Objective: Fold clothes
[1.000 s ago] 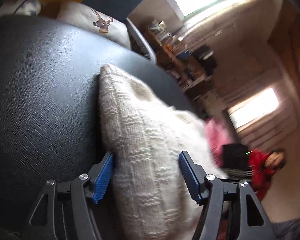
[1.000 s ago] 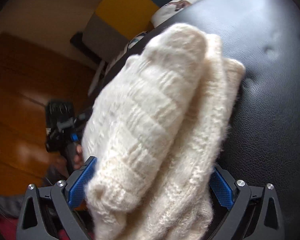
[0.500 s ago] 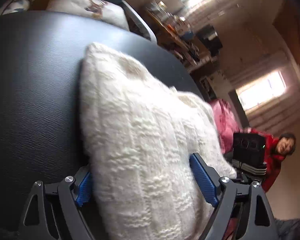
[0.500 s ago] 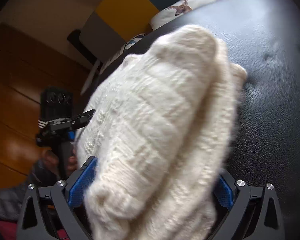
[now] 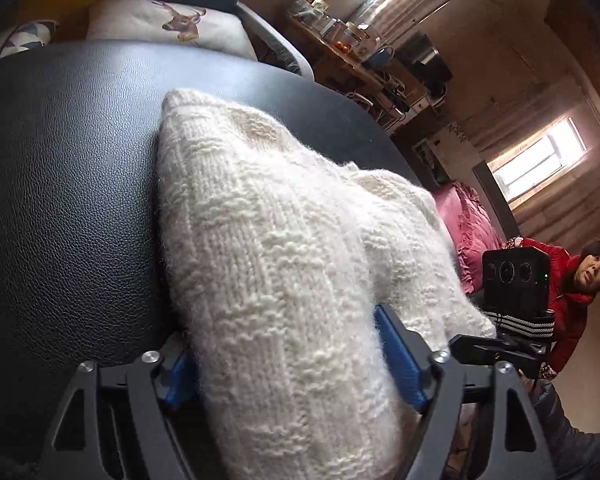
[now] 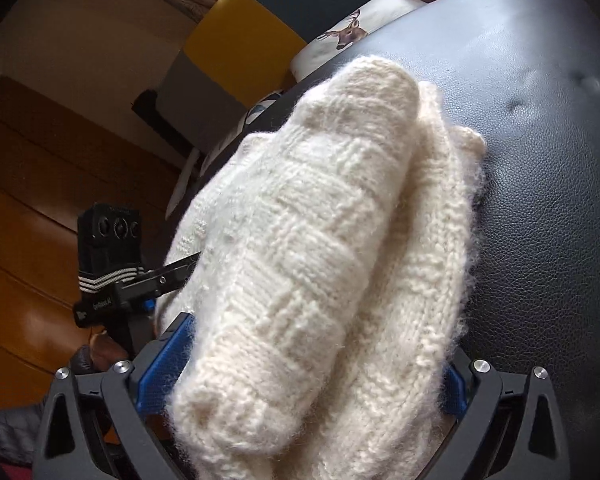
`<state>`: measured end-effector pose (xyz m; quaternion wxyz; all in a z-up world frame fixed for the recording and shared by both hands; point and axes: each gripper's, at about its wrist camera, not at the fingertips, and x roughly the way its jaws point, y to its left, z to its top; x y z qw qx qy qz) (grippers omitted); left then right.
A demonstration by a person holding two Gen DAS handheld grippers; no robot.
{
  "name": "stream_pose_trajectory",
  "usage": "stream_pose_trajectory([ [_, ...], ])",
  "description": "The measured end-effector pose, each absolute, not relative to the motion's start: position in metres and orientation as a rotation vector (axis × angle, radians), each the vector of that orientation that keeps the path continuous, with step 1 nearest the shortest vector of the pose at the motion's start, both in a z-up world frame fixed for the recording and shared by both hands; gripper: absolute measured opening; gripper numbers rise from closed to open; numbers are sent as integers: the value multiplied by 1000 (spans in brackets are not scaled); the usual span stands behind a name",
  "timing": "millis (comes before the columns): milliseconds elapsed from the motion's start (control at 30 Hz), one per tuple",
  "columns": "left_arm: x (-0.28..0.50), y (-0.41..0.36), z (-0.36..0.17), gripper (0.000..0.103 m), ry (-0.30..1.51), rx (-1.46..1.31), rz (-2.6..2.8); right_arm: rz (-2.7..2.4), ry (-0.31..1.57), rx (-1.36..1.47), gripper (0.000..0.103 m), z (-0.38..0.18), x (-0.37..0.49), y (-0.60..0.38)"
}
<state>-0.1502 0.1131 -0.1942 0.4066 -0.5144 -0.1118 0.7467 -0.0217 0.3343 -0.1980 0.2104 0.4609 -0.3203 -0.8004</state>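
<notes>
I am gripping a bulky cream sweater [image 5: 284, 280], filling mid-frame on the black cushion [image 5: 60, 200], with my left gripper [image 5: 296, 356] and right gripper [image 6: 300, 380] clamped on opposite ends, seemingly mid-fold; next needs both ends moved together evenly.

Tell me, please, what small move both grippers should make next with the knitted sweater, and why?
Probably lower it and let go: the folded cream sweater is bunched between the left gripper and right gripper, above the black leather surface.

Cream knit sweater [image 6: 300, 264] between claw [image 6: 300, 388] fingers
</notes>
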Motion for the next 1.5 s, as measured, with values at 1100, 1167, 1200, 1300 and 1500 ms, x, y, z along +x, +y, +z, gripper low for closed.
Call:
stream_pose_trajectory([
  [1100,-134,180,-125,47,-351,-1011,1631,-2360,-1136,1063,67,-191,-1,364],
  [1167,-136,196,-115,47,-337,-982,1608,-2408,-1143,1015,67,-179,4,379],
  [1200,-139,208,-108,47,-327,-966,1594,-2435,-1142,993,67,-172,6,389],
  [1300,-146,240,-93,47,-295,-936,1558,-2515,-1147,944,67,-160,9,420],
  [1500,-177,319,-95,47,-209,-991,1519,-2654,-1199,934,67,-164,10,484],
])
